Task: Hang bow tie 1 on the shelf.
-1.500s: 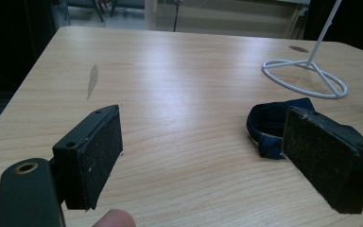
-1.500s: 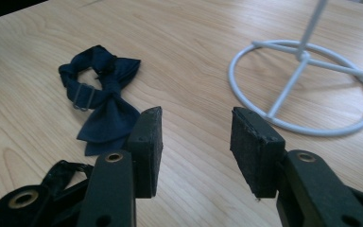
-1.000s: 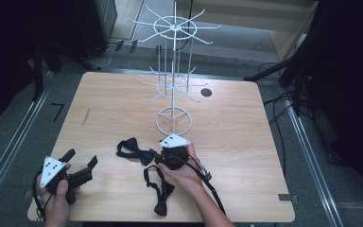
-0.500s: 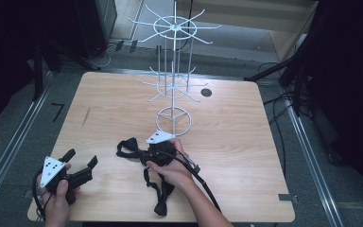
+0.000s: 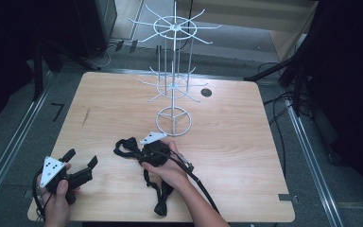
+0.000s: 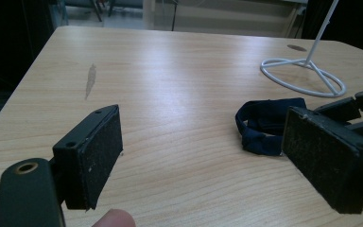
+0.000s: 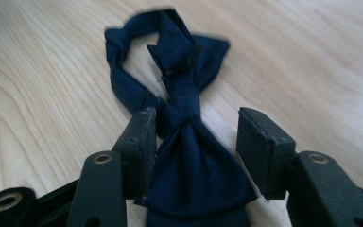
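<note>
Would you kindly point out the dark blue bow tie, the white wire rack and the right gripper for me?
dark blue bow tie (image 7: pixel 184 156), right gripper view, on the wing below the knot.
white wire rack (image 5: pixel 174 122), high view, on its ring base.
right gripper (image 7: pixel 194 151), right gripper view, midway between its jaws.

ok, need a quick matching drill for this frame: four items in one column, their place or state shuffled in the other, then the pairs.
Items
1. left gripper
2. right gripper
3. white wire rack
4. second bow tie

Places or states
A. stands upright at the middle of the table, hooks bare
B. jaws wide apart over bare wood at the table's near left
C. lies at the near edge, beside the person's right forearm
D. jaws astride a dark blue bow tie, right pad not touching it

Pairs: 1-B, 2-D, 3-A, 4-C
</note>
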`<move>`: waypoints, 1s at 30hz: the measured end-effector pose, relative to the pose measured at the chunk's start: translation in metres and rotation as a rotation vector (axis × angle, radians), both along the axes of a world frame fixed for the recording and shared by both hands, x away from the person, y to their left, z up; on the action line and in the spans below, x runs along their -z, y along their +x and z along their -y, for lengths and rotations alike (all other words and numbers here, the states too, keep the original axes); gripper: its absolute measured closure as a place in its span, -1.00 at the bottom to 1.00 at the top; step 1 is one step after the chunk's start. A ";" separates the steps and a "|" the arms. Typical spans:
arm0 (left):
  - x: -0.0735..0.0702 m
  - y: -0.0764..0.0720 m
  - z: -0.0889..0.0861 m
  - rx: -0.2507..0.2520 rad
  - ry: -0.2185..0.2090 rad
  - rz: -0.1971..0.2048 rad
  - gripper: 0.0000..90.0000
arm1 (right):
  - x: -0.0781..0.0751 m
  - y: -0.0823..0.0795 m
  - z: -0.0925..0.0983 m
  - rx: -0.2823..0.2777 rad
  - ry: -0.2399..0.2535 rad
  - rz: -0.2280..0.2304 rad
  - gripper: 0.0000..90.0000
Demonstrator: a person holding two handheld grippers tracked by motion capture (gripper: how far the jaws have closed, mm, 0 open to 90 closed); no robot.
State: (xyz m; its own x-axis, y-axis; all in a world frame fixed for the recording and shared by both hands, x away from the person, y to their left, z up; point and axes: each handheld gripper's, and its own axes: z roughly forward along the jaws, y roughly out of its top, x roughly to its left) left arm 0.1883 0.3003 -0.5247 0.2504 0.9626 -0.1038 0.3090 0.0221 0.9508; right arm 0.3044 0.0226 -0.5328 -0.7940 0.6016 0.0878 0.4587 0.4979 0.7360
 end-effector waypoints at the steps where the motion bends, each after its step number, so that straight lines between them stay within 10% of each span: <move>1: 0.000 0.000 0.000 -0.001 -0.001 0.001 -0.68 | 0.000 0.000 0.000 0.005 0.002 0.004 0.13; 11: 0.000 0.000 0.000 0.000 -0.001 -0.001 -0.68 | -0.002 -0.002 -0.001 0.037 -0.035 0.035 0.79; 30: 0.000 0.000 0.000 -0.002 -0.003 -0.002 -0.68 | -0.017 -0.012 0.028 0.109 0.053 0.172 0.85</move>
State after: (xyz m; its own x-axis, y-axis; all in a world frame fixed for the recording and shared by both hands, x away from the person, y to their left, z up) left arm 0.1880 0.3007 -0.5246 0.2480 0.9628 -0.1075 0.3106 0.0260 0.9502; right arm 0.2928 -0.0057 -0.5153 -0.7307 0.6826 -0.0096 0.3729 0.4109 0.8319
